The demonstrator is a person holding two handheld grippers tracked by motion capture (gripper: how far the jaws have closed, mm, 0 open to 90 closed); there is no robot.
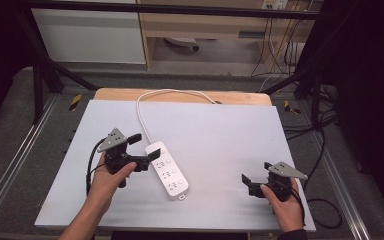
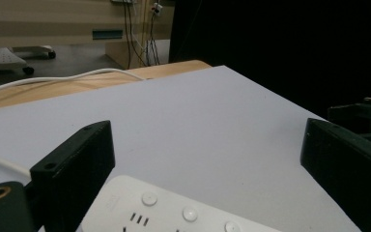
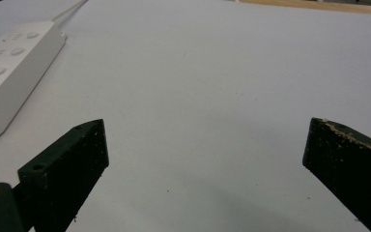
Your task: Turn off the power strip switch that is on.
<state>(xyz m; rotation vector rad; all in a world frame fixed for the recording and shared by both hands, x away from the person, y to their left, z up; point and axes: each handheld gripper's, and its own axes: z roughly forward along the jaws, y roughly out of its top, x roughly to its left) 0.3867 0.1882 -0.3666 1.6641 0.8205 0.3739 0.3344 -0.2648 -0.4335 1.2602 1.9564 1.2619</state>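
White rigid plastic power strip (image 1: pixel 167 168) lies centre frame on grey table mat (image 1: pixel 220 130). Left gripper (image 1: pixel 145 147), jaws apart, straddles its cord end; right gripper (image 1: pixel 246 181) gapes lower right. Light, stiff, smooth: grip across narrow sides.

No writing, brand or number can be read anywhere. The white power strip (image 1: pixel 167 169) left of the tabletop's middle carries only round buttons and socket slots; any marking on it is too small to tell.
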